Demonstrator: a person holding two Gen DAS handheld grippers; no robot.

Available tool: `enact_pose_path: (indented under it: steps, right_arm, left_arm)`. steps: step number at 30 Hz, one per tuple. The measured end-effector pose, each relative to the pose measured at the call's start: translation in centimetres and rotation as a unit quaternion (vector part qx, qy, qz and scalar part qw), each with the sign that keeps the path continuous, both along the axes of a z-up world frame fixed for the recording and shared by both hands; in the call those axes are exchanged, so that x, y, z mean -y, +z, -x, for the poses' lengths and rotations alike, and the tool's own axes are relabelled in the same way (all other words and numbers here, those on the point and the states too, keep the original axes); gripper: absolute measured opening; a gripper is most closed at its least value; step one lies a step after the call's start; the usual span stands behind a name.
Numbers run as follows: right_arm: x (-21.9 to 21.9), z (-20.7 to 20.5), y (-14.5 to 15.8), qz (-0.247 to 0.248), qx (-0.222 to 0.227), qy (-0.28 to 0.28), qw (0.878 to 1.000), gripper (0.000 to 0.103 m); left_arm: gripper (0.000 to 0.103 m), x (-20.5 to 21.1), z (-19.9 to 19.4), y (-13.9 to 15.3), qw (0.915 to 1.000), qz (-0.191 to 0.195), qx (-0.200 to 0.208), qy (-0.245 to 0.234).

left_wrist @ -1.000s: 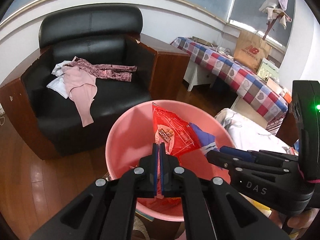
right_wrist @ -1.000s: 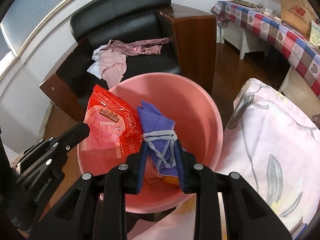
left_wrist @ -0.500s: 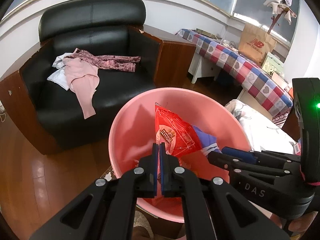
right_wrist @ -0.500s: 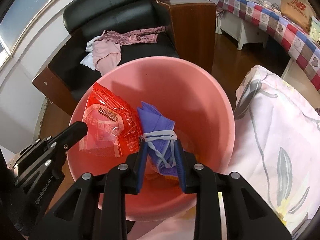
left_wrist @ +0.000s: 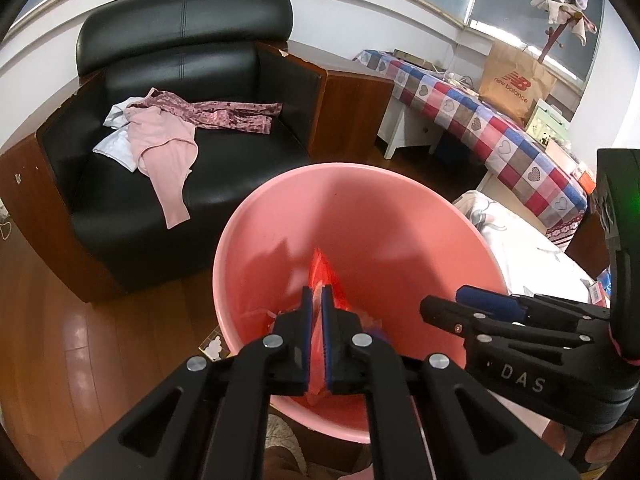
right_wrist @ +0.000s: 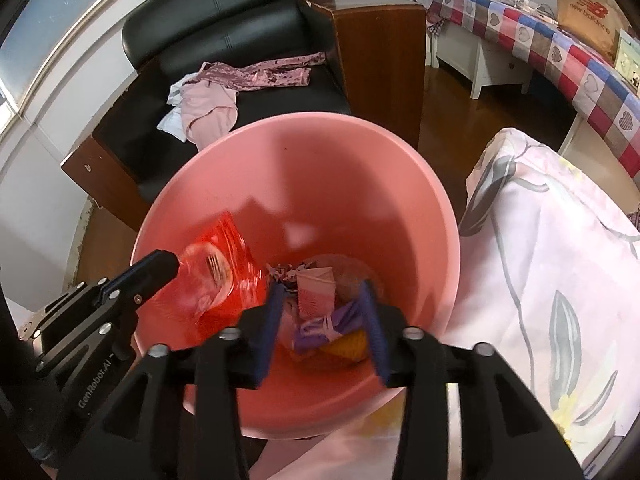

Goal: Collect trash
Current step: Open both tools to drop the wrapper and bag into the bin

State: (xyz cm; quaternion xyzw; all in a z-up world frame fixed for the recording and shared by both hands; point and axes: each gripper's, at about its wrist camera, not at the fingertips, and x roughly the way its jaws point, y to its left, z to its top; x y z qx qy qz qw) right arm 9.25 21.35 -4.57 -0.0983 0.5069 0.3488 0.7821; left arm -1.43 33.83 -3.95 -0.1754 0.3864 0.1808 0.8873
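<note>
Left tool (left_wrist: 316, 300) clamped on red wrapper (right_wrist: 224, 276) inside pink bin (right_wrist: 400, 184). Right tool (right_wrist: 324, 300) just opened, apart; purple mask (right_wrist: 324, 330) lying loose below.

Black armchair (left_wrist: 180, 120) at back, pink garment (left_wrist: 164, 148) and mauve velvet cloth (left_wrist: 224, 114) draped on seat. Right of armchair: checked-cloth worktop (left_wrist: 500, 136) bearing brown paper bag (left_wrist: 516, 80). Floral bedding (right_wrist: 560, 280) nearer, right.
</note>
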Motion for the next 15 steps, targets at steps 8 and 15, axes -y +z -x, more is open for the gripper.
enact_pose_path:
  steps: [8, 15]
  right_arm:
    - [0.5, -0.1, 0.6, -0.011, 0.003, -0.001, 1.0, 0.042]
    - [1.8, 0.1, 1.7, -0.022, 0.015, -0.007, 1.0, 0.042]
  left_arm:
    - [0.006, 0.4, 0.1, 0.5, 1.0, -0.002, 0.004, -0.002]
    - [0.008, 0.9, 0.5, 1.7, 0.9999, -0.003, 0.013, -0.003]
